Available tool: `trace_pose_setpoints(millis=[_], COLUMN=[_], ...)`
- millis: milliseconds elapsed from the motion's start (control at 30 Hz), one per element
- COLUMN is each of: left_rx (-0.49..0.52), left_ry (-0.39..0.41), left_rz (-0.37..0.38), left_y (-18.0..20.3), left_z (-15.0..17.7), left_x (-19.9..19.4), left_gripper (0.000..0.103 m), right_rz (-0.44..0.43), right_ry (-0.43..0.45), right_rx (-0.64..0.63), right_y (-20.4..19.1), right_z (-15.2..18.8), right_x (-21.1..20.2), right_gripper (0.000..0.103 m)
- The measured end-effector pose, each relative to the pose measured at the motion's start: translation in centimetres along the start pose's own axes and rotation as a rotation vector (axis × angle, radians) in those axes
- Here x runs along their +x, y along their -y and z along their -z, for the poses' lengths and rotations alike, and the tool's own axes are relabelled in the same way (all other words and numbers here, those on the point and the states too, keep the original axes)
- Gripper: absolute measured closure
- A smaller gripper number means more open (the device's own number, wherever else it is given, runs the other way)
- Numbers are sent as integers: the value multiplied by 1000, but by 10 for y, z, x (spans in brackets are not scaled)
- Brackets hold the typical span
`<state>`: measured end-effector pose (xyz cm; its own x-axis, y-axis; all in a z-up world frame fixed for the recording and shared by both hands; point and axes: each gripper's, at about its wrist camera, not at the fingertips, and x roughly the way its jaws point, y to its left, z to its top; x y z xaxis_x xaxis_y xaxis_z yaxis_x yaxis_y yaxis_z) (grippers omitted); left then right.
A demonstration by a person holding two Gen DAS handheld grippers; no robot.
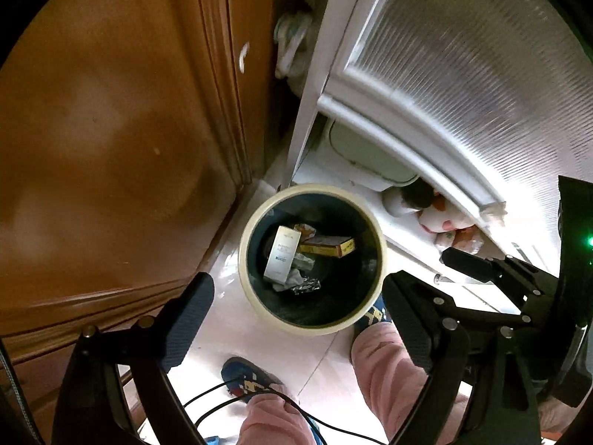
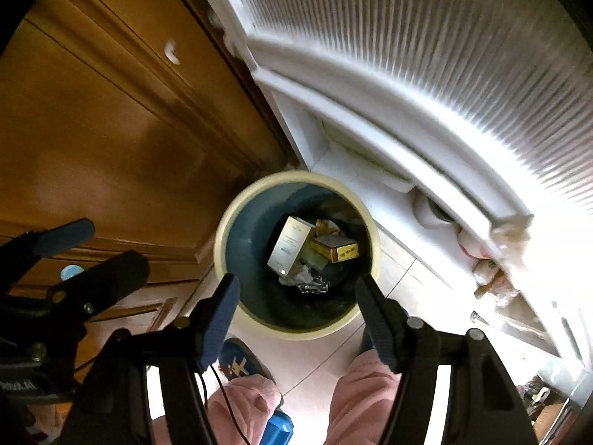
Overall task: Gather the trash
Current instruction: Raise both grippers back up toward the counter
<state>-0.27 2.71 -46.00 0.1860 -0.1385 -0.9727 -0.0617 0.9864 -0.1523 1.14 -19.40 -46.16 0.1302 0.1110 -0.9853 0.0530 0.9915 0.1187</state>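
Trash bin point(image 1: 313, 259) on the floor, boxes point(image 2: 291, 248) and foil point(image 1: 305, 284) already inside — both grippers point(image 1: 296, 319) point(image 2: 296, 311) hover above, jaws apart, seemingly empty. Drop looks done; next, probably fetch more.

Trash bin point(image 1: 255, 304) floor mostly dark, and the scraps under the white box point(image 1: 281, 256) can't be identified. Box print too small to read. Ribbed glass door point(image 1: 481, 74) motion-blurred. Items behind its frame point(image 2: 489, 274) overexposed, partly hidden. Legs point(image 2: 355, 400) cut off by bottom edge.
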Motion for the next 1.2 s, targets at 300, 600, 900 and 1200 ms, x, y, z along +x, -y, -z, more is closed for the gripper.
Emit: trace_pose_setpoints(millis=[300, 600, 900, 1200], left_rx=[41, 98, 152, 186], left_ry=[52, 146, 319, 493], left_rz=[7, 45, 28, -2], left_y=[18, 44, 70, 112], left_z=[-4, -19, -61, -124], left_x=[-110, -226, -330, -403], left_gripper=[11, 11, 11, 11], right_rz=[-10, -28, -66, -79], right_ry=[68, 138, 297, 492], right_rx=[-40, -172, -255, -257], right_y=[-12, -29, -32, -4], right_z=[0, -2, -35, -95], right_x=[-105, -224, -345, -435], right_gripper=[37, 37, 37, 37])
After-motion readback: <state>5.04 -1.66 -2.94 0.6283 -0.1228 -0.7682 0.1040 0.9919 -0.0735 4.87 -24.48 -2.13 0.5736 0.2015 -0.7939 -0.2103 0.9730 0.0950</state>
